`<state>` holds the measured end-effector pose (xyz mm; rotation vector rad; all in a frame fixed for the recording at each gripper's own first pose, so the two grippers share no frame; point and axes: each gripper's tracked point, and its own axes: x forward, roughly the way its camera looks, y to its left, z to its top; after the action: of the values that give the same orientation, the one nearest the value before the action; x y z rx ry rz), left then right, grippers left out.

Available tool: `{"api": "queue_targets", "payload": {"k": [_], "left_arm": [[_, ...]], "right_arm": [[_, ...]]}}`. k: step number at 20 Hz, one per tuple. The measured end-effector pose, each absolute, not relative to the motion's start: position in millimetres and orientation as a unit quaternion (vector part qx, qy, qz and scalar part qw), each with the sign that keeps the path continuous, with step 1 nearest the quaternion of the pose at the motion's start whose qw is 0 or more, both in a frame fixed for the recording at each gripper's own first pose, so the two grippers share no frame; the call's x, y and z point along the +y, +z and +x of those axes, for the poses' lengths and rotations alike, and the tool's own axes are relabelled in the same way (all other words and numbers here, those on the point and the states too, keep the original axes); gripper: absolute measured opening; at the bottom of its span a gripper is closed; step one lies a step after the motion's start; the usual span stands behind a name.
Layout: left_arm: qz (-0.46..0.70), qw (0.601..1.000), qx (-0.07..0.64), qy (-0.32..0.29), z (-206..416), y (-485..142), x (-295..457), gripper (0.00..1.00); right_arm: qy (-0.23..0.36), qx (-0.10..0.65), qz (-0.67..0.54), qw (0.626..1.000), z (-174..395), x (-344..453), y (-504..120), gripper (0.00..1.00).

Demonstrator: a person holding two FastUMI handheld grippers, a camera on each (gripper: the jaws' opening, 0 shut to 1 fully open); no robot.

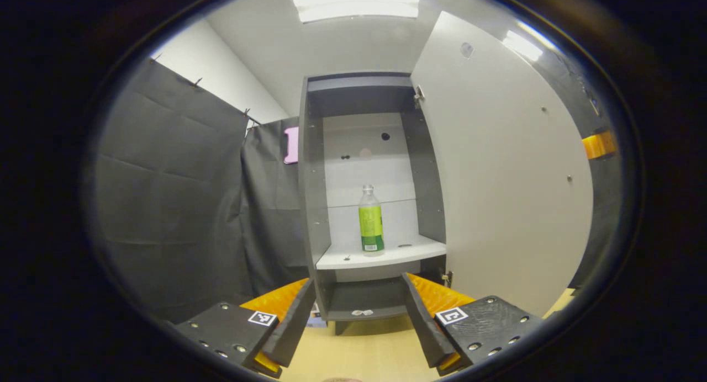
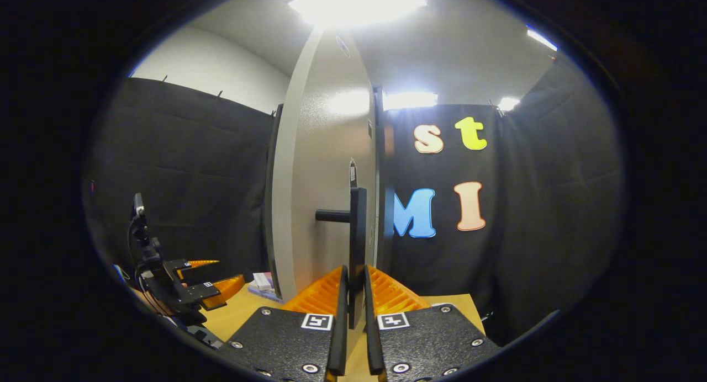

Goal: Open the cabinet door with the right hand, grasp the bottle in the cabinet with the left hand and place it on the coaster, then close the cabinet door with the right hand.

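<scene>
The right hand-held gripper (image 2: 353,316) is clenched on the cabinet door's black handle (image 2: 357,244), its two fingers pressed against either side of the vertical bar, seen in the right gripper view. The left hand-held gripper (image 1: 359,316) is released, its fingers spread wide and holding nothing; it points straight at the cabinet's interior. In the right gripper view this same tool (image 2: 188,285) appears at lower left, over the pale wooden worktop (image 2: 232,316).

The cabinet (image 1: 315,194) stands open, dark grey at its sides with a light back panel. Its door (image 1: 497,166) is swung out to the right in the left gripper view, a broad pale slab; in the right gripper view the door (image 2: 326,166) is seen nearly edge-on.

Inside, a white shelf (image 1: 342,258) crosses the cabinet at mid height. The bottle (image 1: 371,221) stands upright on that shelf, towards its middle, clear with a green label and a pale cap, well apart from the left tool's fingers. A pink object (image 1: 291,144) hangs on the wall just beside the cabinet's left side.
</scene>
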<state>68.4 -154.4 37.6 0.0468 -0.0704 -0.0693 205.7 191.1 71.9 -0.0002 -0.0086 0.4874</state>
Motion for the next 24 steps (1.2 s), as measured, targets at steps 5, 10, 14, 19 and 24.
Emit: {"api": "queue_targets", "payload": {"k": [5,10,14,19,24], "left_arm": [[0.020,0.997,-0.052,-0.054,108.9,59.2,-163.2,0.88],[-0.005,0.994,-0.060,-0.090,160.3,73.2,-181.8,0.90],[-0.013,0.992,-0.061,-0.110,198.5,78.8,-189.0,0.88],[-0.016,0.989,-0.079,-0.124,245.6,91.6,-194.6,0.88],[-0.014,0.988,-0.070,-0.138,298.5,83.6,-202.6,0.92]], "right_arm": [[0.206,-0.024,-0.010,0.978,199.2,166.6,75.4,0.29],[0.142,-0.023,-0.036,0.989,190.3,134.8,68.5,0.95],[0.078,0.001,-0.034,0.996,191.1,104.7,50.1,0.96],[0.003,0.026,-0.034,0.999,194.3,70.1,34.6,0.95],[-0.037,0.046,-0.029,0.998,202.4,60.4,20.4,0.95]]}}
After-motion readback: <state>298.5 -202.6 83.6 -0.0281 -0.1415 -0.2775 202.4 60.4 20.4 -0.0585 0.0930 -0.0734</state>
